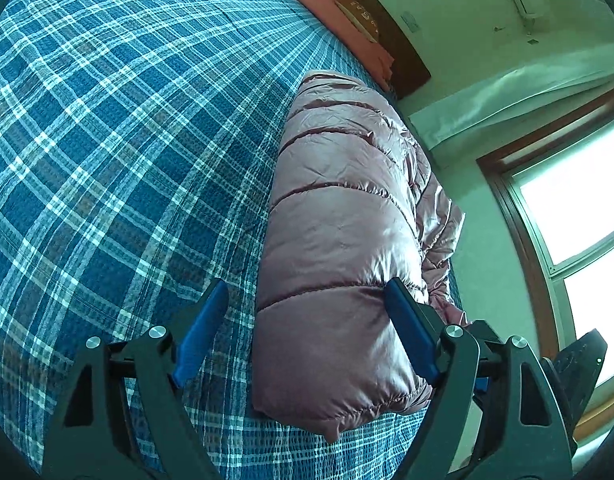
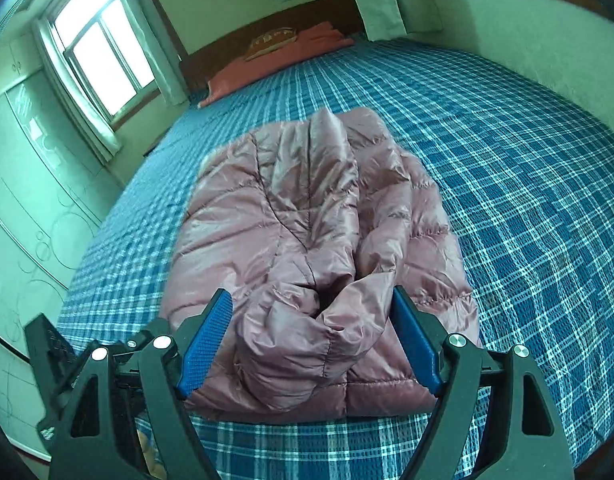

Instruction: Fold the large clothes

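Folded, shiny mauve quilted puffer jacket [image 2: 319, 248] is lying on blue-and-white plaid bedspread [image 2: 527, 184]. L gripper [image 1: 307, 336] & R gripper [image 2: 313, 336] are being held spread wide over jacket's near end, nothing pinched.

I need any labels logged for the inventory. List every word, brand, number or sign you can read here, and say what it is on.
No text can be read in either view.
Brown cushion on the pink bedding: a pale pattern, perhaps lettering, too blurred to read.
Puffer jacket: no label or brand visible.
Plaid bedspread: pattern only.
Wardrobe doors: decorative lines and circles, no words.
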Tool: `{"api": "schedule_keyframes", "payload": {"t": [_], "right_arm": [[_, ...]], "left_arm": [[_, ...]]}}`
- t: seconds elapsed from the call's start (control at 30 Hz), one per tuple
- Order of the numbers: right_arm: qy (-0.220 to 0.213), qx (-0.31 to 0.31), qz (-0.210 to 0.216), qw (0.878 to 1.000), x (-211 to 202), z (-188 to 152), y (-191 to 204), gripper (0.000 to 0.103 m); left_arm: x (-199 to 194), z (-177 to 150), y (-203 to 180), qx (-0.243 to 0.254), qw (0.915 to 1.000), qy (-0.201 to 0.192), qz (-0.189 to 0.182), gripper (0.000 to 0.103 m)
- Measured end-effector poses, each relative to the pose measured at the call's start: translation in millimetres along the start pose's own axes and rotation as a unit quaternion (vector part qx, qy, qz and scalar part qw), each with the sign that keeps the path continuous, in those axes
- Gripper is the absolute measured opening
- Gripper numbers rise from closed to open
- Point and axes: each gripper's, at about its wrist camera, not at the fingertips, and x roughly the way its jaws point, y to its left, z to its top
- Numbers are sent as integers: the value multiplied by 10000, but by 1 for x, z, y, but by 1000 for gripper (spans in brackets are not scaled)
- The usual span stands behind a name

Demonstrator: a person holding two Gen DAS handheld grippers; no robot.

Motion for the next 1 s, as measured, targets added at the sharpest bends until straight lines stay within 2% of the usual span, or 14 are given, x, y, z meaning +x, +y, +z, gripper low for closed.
{"api": "schedule_keyframes", "payload": {"t": [0.5, 0.53, 0.6, 0.67, 0.7, 0.8, 0.87, 1.0], "right_arm": [[-56, 104, -30, 9999, 3, 0, -9, 77], [-39, 104, -18, 9999, 3, -1, -10, 75], [-2, 107, -20, 9999, 6, -1, -10, 56], [0, 138, 15, 9999, 8, -1, -13, 49], [0, 169, 50, 9998, 8, -1, -15, 37], [-81, 305, 141, 9994, 1, 0, -26, 16], [-237, 405, 115, 9988, -8, 1, -37, 12], [-158, 581, -30, 9982, -7, -3, -65, 10]], "left_arm": [[1, 1, 1, -24, 10000, 15, 0, 80], [1, 1, 1, -29, 10000, 18, 1, 80], [2, 1, 2, -29, 10000, 27, 2, 80], [3, 0, 2, -23, 10000, 27, 15, 80], [3, 0, 2, -27, 10000, 29, 16, 80], [0, 0, 0, 2, 10000, 0, 47, 80], [-5, -2, -9, 180, 9998, -66, 36, 80], [-2, -7, -22, 410, 9992, -27, -13, 80]]}}
